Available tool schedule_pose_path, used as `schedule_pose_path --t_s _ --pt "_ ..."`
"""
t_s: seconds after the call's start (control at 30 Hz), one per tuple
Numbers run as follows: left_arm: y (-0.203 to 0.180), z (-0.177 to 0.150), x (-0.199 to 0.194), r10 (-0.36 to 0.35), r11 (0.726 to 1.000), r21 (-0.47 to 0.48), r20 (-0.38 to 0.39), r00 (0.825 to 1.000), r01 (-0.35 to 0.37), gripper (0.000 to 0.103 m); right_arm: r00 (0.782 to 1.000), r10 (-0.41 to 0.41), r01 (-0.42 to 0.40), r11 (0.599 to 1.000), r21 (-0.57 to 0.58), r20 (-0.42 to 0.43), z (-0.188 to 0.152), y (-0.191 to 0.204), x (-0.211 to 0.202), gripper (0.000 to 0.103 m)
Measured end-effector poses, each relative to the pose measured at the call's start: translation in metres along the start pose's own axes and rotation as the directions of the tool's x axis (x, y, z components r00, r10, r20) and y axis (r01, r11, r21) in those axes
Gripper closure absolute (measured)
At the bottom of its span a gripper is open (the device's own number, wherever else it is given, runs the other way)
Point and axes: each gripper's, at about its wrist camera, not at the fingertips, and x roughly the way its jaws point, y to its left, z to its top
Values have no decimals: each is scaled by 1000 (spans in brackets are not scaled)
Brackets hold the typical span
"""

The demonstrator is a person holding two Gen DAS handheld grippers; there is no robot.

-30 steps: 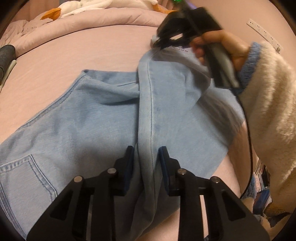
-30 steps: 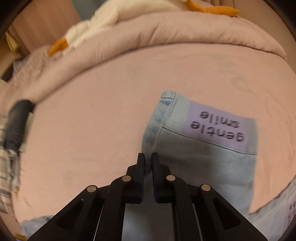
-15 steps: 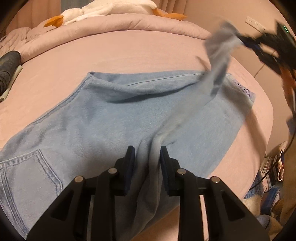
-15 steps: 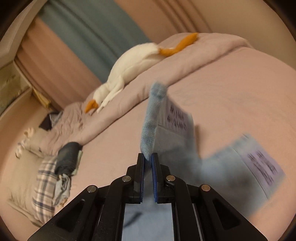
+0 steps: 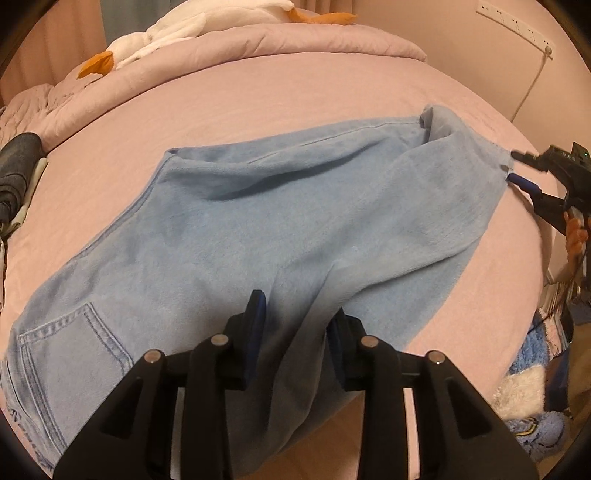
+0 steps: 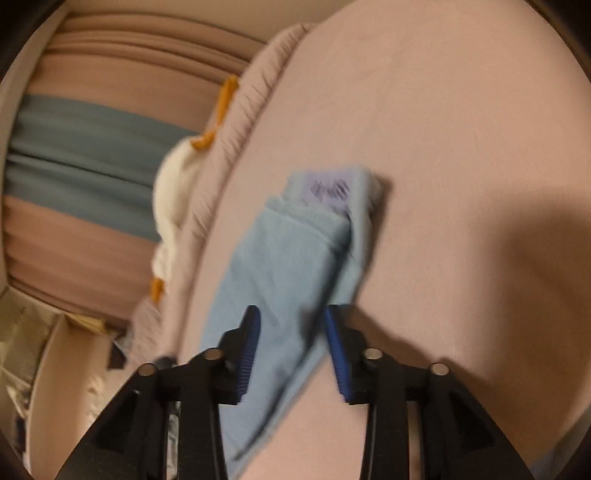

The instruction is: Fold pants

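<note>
My jeans lie spread across the bed, legs not yet doubled. Both left gripper and right gripper have jaws apart, denim between them; next I'd clamp and fold.

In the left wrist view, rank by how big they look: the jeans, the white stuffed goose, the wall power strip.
1. Light blue denim jeans, by far.
2. White stuffed goose with orange beak, partly hidden.
3. White wall power strip; farther off, so uncertain.

Pink bed sheet, white plush goose, wall power strip.
</note>
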Motion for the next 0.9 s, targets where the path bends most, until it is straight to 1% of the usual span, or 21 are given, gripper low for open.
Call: schedule_pose_path --t_s 0.03,0.13,0.2,0.23,0.27,0.3,0.33,0.4,0.47,0.53,0.57,0.6,0.63,0.67,0.7,0.73,0.77,0.8,0.83,0.87,0.9 --pt "3 1 -1 -7 1000 -8 -1 1000 7 70 1000 -13 13 1000 -15 1 5 5 3 66" --pt "9 1 -6 -34 998 -49 -5 999 34 70 990 -139 138 988 -65 -15 17 15 24 66" --pt "11 -1 -10 -56 996 -75 -2 998 55 71 988 -153 150 984 -97 -24 24 23 35 66" --pt "12 -2 -14 -82 992 -93 1 997 81 72 983 -182 178 976 -124 -20 24 28 41 69" --pt "14 -3 -17 -108 988 -109 8 994 108 72 976 -219 215 964 -160 -10 26 34 47 83" --pt "15 -4 -21 -128 984 -121 14 992 129 72 969 -245 241 953 -184 -3 26 37 51 90" --pt "17 -4 -24 -154 978 -136 23 988 156 71 965 -262 257 944 -205 4 30 41 56 93" --pt "22 -3 -29 -205 963 -172 42 978 209 71 961 -273 275 929 -250 41 36 52 52 96" --pt "26 -2 -32 -213 954 -203 62 975 221 69 956 -260 289 913 -286 138 39 62 33 99" --pt "32 0 -30 -197 952 -227 70 978 208 69 951 -265 301 910 -284 160 39 57 25 99" --pt "35 0 -28 -189 949 -242 70 979 201 69 946 -290 321 904 -281 149 38 47 26 99" --pt "39 1 -23 -183 947 -256 69 981 195 69 932 -335 362 891 -274 140 37 38 33 99" --pt "42 1 -20 -176 945 -269 65 982 187 69 910 -393 413 871 -266 129 35 30 40 99" --pt "45 -1 -17 -164 942 -287 56 985 174 69 909 -400 417 873 -255 117 34 24 45 99" --pt "50 -3 -14 -154 937 -309 44 987 160 69 916 -381 401 883 -244 127 33 24 42 99" --pt "55 -5 -12 -150 932 -328 39 988 154 69 913 -385 407 881 -242 135 34 27 39 99" --pt "59 -7 -13 -149 927 -342 39 988 153 69 901 -405 432 866 -252 155 35 33 38 93" --pt "63 -10 -15 -145 924 -352 42 989 151 69 883 -431 468 841 -271 187 35 41 36 89" --pt "69 -12 -19 -133 922 -359 49 990 142 69 855 -458 516 796 -317 243 33 55 35 78" --pt "75 -14 -24 -124 920 -367 58 991 136 69 844 -453 534 758 -374 286 30 68 33 70" --pt "81 -15 -30 -112 916 -379 74 991 132 69 849 -431 527 731 -432 306 24 77 30 68"
